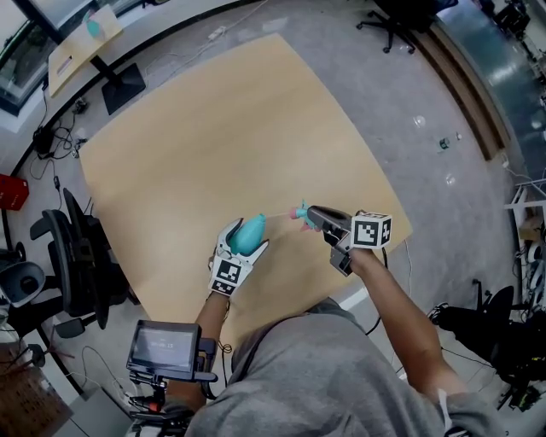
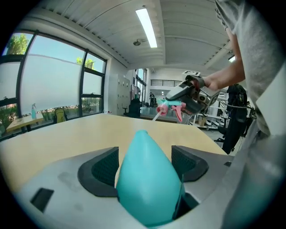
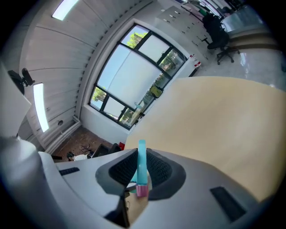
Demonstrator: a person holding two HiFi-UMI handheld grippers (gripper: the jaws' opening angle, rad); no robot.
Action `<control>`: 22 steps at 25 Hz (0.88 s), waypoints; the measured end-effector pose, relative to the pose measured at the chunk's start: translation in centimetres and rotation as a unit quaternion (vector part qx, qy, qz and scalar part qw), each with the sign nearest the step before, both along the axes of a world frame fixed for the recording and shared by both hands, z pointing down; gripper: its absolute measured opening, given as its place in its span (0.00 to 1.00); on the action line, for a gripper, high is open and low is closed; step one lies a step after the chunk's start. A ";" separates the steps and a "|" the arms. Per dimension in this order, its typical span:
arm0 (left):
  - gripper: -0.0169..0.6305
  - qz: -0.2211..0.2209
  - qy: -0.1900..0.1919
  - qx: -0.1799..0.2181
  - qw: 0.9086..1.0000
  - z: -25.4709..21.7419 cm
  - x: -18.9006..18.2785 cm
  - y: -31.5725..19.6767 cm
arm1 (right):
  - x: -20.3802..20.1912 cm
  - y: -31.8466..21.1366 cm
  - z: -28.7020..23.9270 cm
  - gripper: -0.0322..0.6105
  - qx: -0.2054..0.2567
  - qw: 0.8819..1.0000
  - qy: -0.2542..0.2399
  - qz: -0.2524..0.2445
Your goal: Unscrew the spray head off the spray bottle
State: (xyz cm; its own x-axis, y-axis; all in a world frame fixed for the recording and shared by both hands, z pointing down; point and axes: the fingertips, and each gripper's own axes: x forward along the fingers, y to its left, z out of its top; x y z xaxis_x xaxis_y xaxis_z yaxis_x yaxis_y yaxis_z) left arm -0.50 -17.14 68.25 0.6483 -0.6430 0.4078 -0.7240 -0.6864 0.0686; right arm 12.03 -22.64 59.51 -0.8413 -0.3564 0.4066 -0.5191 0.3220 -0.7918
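Note:
My left gripper (image 1: pixel 242 242) is shut on the teal spray bottle (image 1: pixel 252 229), just above the tan table (image 1: pixel 230 145) near its front edge. In the left gripper view the bottle (image 2: pixel 145 179) fills the gap between the black pads (image 2: pixel 105 167), its narrow end pointing away. My right gripper (image 1: pixel 310 214) is shut on the teal and pink spray head (image 1: pixel 299 212), a short way to the right of the bottle. A thin white tube (image 2: pixel 156 115) hangs from the spray head (image 2: pixel 172 106). The right gripper view shows the spray head (image 3: pixel 141 167) pinched between the pads.
Black office chairs (image 1: pixel 72 256) stand left of the table, and another chair (image 1: pixel 397 21) at the far top. A small side table (image 1: pixel 81 51) carries another teal bottle (image 1: pixel 94 27). A device with a screen (image 1: pixel 166 348) sits below my left hand.

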 end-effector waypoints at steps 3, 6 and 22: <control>0.59 -0.006 0.002 -0.013 1.000 1.4 -0.4 0.9 | 0.4 1.2 4.1 0.15 -0.019 0.999 0.026 0.007; 0.57 -0.020 0.017 -0.016 1.000 1.6 -0.9 1.1 | 0.5 2.1 7.0 0.15 -0.047 0.999 0.017 0.019; 0.50 -0.083 0.074 -0.013 0.994 1.6 -4.2 2.9 | 2.4 1.8 7.1 0.15 -0.056 0.987 -0.127 0.086</control>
State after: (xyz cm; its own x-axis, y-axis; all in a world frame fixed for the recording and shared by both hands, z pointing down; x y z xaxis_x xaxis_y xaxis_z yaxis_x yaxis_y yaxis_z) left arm -4.73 -14.23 69.90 0.5885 -0.7363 0.3339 -0.8076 -0.5548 0.1999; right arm 14.39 -20.88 66.64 -0.8527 -0.4670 0.2342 -0.3376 0.1505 -0.9292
